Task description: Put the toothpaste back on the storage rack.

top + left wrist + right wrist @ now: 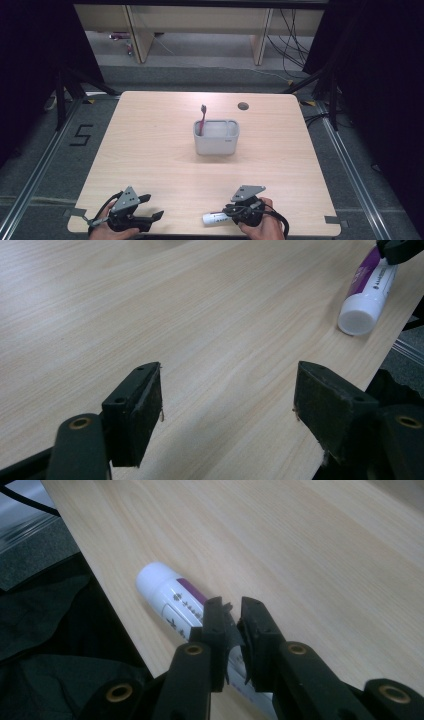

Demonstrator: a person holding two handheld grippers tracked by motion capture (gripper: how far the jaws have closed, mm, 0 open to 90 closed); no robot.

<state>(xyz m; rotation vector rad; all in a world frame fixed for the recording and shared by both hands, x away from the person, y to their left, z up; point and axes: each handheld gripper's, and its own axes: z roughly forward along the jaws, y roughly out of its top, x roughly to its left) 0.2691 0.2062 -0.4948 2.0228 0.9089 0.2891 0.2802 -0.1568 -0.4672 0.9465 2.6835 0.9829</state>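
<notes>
High view: a white holder [216, 137] with a red toothbrush [202, 119] stands mid-frame on the table [150, 150]. At bottom right, the right gripper [231, 214] pinches a white tube [214, 218].

Left gripper view: left gripper [227, 410] jaws apart, tube [366, 297] upper right.

Right gripper view: jaws clamped on the tube [170, 596]

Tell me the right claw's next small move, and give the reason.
Probably lift it a little. The right claw is shut on the flat end of the white and purple tube, which lies at the table's near edge. The white holder with a toothbrush stands mid-table, a likely destination. The left claw is open and empty.
</notes>
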